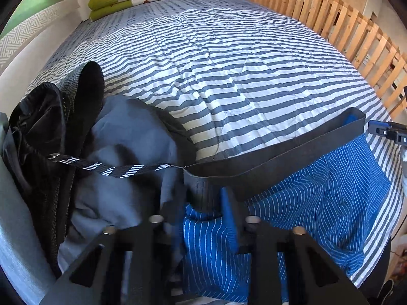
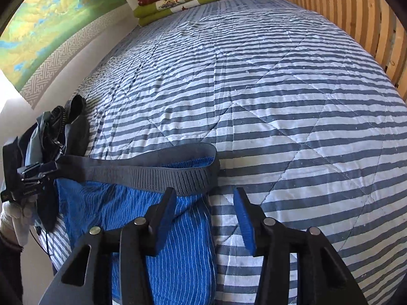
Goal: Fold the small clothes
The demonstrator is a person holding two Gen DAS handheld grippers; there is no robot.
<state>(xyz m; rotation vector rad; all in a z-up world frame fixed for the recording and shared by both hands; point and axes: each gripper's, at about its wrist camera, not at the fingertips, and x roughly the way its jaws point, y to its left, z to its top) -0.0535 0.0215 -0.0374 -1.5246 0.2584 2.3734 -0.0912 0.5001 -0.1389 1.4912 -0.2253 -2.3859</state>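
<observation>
Blue shorts (image 1: pixel 318 198) on striped quilt (image 1: pixel 229 76), one corner held.
Left tongs (image 1: pixel 203 200) pinch the waistband (image 1: pixel 279 150); right tongs (image 2: pixel 206 218) spread, empty. Risk: waistband sags unevenly, or dark clothes pile (image 1: pixel 51 132) snags.

Striped quilted bed (image 2: pixel 279 101), wooden slat fence (image 1: pixel 343 25), folded green blankets (image 2: pixel 185 2), white wall (image 2: pixel 101 58), daylight

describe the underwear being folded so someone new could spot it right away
On the blue-and-white striped quilt covering the bed, look at the near edge, beside the heap of dark clothes. The blue boxer shorts lie flat there, with thin white pinstripes and a wide dark grey waistband. It is the only bright blue garment; its neighbours are black and slate grey.
</observation>
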